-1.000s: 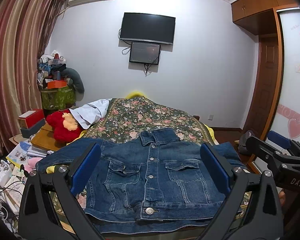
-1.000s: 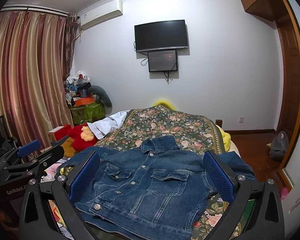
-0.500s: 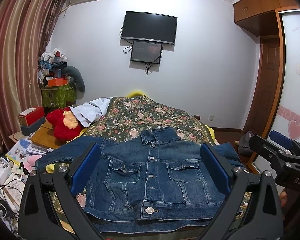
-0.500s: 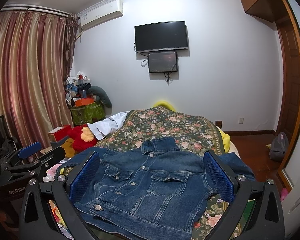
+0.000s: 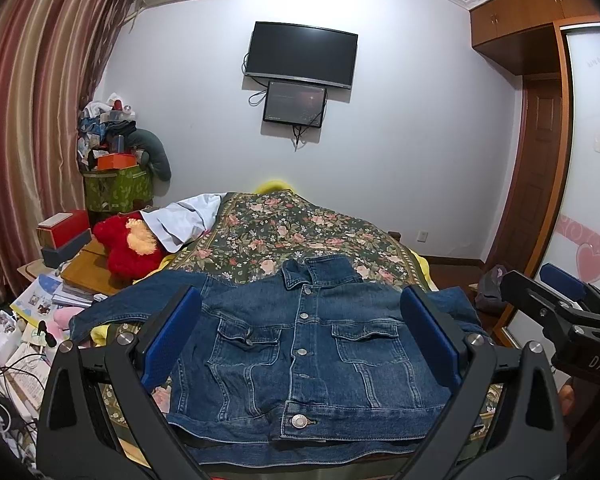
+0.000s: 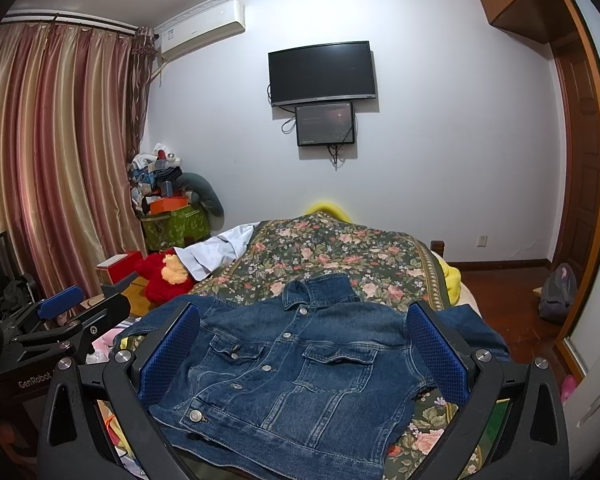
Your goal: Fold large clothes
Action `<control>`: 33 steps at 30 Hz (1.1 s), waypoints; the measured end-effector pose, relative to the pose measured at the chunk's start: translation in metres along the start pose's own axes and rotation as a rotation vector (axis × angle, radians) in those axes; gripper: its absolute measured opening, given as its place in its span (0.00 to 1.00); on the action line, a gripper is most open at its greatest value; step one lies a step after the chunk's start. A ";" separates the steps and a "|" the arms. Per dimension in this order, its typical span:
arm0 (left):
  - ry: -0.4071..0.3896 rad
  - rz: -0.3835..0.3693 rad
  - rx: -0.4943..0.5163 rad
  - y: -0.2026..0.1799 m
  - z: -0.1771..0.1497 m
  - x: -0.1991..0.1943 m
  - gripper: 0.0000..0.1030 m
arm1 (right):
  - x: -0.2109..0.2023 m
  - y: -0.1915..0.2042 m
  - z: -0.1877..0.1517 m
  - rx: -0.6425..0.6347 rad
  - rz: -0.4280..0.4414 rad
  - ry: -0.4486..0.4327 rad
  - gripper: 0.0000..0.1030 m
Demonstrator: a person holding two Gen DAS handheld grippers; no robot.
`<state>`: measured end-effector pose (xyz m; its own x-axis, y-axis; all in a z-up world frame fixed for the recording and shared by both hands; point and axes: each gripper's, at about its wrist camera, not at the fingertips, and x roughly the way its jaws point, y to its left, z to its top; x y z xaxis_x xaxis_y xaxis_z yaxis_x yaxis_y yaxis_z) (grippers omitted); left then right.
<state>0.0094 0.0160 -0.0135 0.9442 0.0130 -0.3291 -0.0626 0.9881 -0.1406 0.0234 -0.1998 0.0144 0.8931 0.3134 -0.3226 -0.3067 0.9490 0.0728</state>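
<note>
A dark blue denim jacket (image 5: 300,344) lies flat and buttoned, front up, on the near end of a bed with a floral cover (image 5: 292,232). Its sleeves spread to both sides. It also shows in the right wrist view (image 6: 292,360). My left gripper (image 5: 300,336) is open and empty, held above the near hem. My right gripper (image 6: 304,352) is open and empty, also held short of the jacket. The right gripper appears at the right edge of the left wrist view (image 5: 560,300), and the left gripper at the left edge of the right wrist view (image 6: 60,320).
A red plush toy (image 5: 128,248) and a white garment (image 5: 184,220) lie at the bed's left. Books, boxes and cables (image 5: 32,320) crowd the left side. A cluttered green box (image 5: 116,188) stands by the curtains. A wardrobe door (image 5: 588,200) is on the right.
Both grippers have drifted slightly; the view has risen a little. The jacket has not moved and both grippers stay open.
</note>
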 end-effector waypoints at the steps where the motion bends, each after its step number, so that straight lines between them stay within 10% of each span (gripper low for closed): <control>1: 0.000 0.000 0.000 0.000 0.000 0.000 0.98 | 0.000 0.000 0.000 0.000 -0.001 -0.001 1.00; 33: 0.012 -0.022 0.012 0.010 0.019 0.028 0.98 | 0.030 -0.015 0.009 -0.001 -0.029 0.013 1.00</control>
<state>0.0412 0.0295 -0.0068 0.9415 -0.0102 -0.3368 -0.0382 0.9899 -0.1367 0.0582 -0.2044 0.0122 0.8973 0.2848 -0.3372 -0.2806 0.9578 0.0624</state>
